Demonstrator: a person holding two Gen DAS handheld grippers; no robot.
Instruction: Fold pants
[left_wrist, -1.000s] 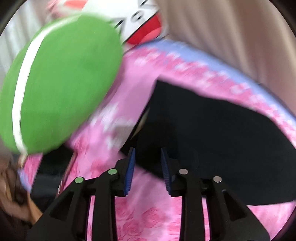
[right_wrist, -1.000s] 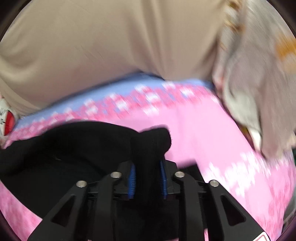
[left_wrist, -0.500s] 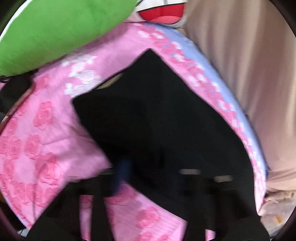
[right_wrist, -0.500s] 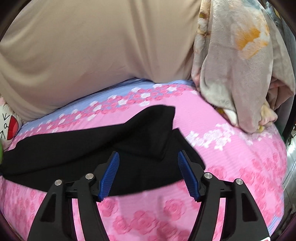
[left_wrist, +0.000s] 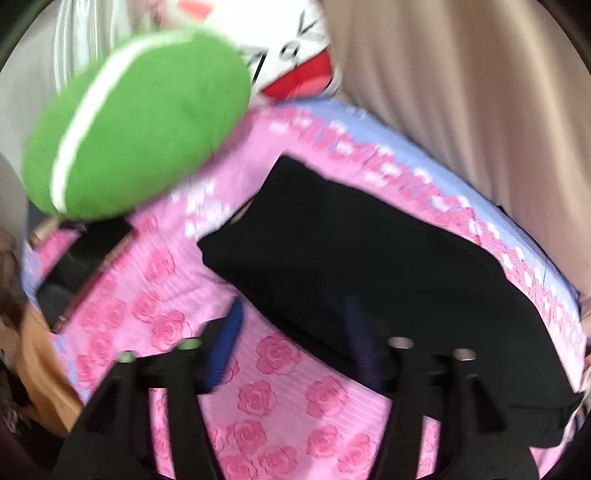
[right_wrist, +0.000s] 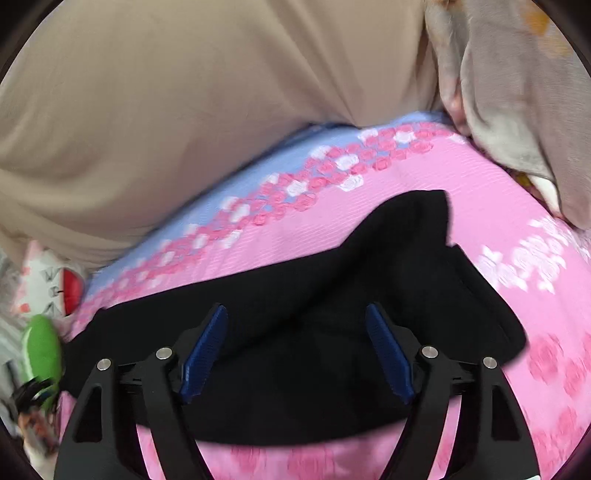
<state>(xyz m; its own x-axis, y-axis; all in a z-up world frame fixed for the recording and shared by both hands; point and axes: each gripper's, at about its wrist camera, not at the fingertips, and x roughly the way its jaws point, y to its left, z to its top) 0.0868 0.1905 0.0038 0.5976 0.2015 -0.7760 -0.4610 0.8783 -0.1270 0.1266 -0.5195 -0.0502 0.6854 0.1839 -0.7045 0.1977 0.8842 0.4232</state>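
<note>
Both grippers stand with their jaws spread and nothing pinched between the blue ribbed pads. On the left gripper (left_wrist: 295, 347) the jaws have just been opening; its view is smeared by motion, yet the gap between the two fingers is plain, with one pad over the pink rose-printed bedsheet (left_wrist: 280, 402) and the other blurred against the near edge of the black fabric pants (left_wrist: 369, 251). On the right gripper (right_wrist: 297, 354) the jaws have also just been opening, and they now stand wide, both pads hanging over the dark cloth without pressing on it.

From the right wrist, the pants (right_wrist: 325, 332) lie as a folded black band across the bedsheet (right_wrist: 498, 206), with one corner flap sticking up toward the far side of the bed. From the left wrist they run as a long, flat slab from near the pillows to the lower right edge of the view.

A round green plush cushion with a white seam (left_wrist: 136, 122) sits at the head of the bed, close to the pants but apart from them, and behind it a white pillow with a red cartoon mouth (left_wrist: 295, 70) shows. A beige curtain (right_wrist: 207, 103) hangs along the far side of the bed. A grey blanket with orange blotches (right_wrist: 517, 85) is heaped on the sheet to the right.
</note>
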